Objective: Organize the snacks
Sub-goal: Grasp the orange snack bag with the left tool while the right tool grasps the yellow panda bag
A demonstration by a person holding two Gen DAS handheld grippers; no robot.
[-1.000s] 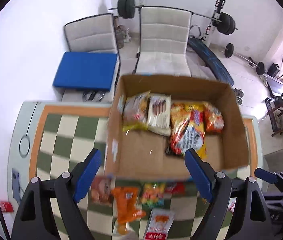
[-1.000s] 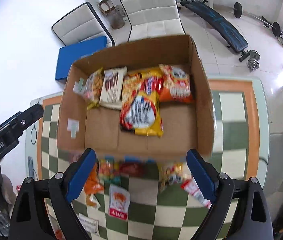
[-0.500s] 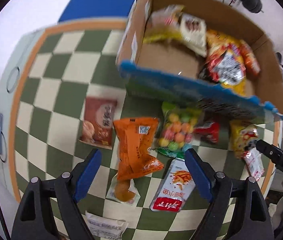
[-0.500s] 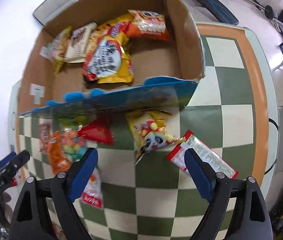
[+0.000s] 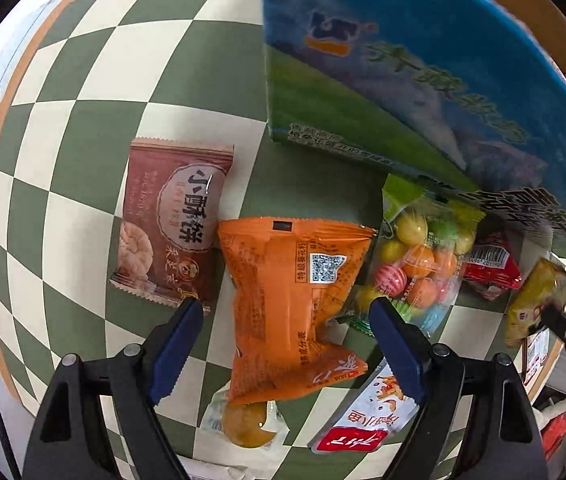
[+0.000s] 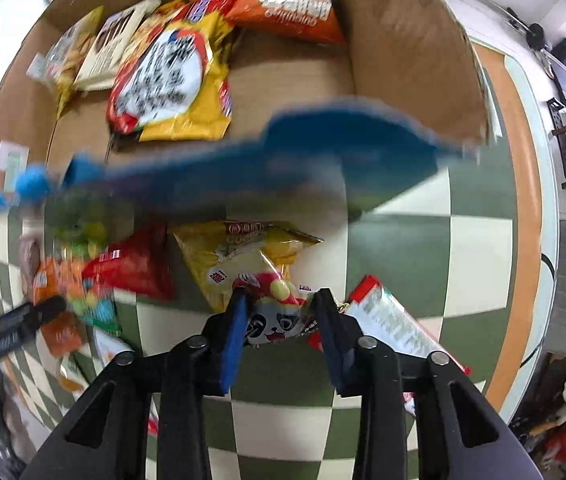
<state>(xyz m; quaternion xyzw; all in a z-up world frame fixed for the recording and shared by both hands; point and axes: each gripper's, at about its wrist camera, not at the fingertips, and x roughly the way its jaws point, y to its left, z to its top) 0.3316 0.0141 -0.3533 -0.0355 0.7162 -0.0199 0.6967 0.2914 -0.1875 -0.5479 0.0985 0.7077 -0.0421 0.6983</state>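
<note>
Showing partial progress: left gripper (image 5: 285, 318) open over an orange foil packet (image 5: 293, 304) on the checkered table (image 5: 83, 80), right gripper (image 6: 281, 314) closing on a yellow panda-print bag (image 6: 251, 260), several snacks already inside the cardboard box (image 6: 411, 40), others remaining outside.

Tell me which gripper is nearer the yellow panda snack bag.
Right. The right gripper has its fingers on either side of the yellow panda snack bag. The left gripper is apart from it, open around the orange packet.
</note>
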